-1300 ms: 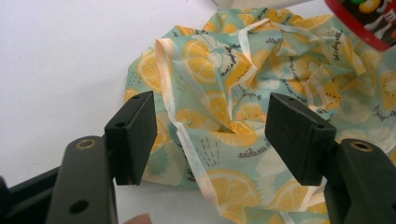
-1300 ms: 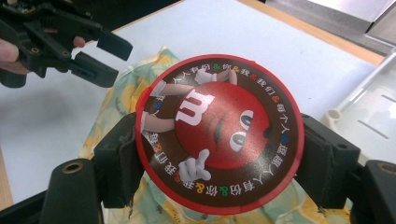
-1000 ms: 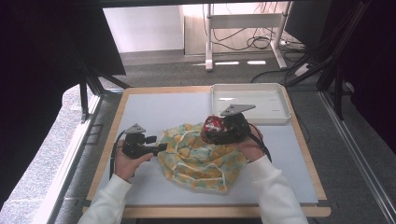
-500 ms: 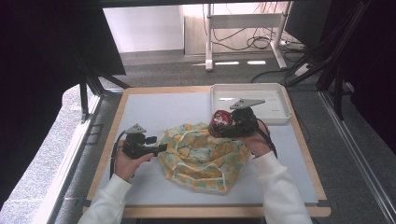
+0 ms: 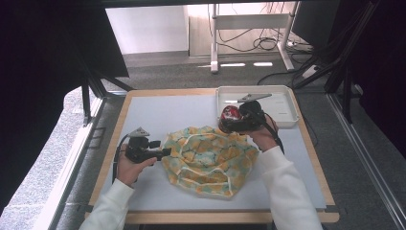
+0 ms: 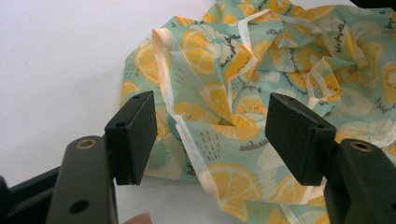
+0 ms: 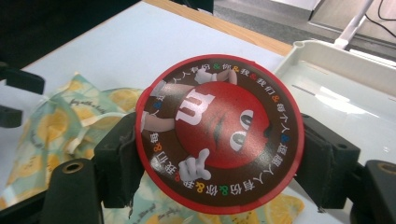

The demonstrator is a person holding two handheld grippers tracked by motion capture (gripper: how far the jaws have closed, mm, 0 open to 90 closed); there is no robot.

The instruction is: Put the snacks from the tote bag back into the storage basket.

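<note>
My right gripper (image 7: 219, 154) pinches a round red candy tin (image 7: 219, 133) beside the white tray (image 5: 287, 115); left jaws spread over the lemon-print cloth (image 6: 261, 93). A thin rim grip may let the tin slip.

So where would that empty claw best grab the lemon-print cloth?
Probably at the raised white-edged fold on the lemon-print cloth, the part nearest the left claw. That ridge stands up off the table, so the open jaws can straddle it, coming in level from the cloth's left edge. Flat parts offer nothing to pinch.
</note>
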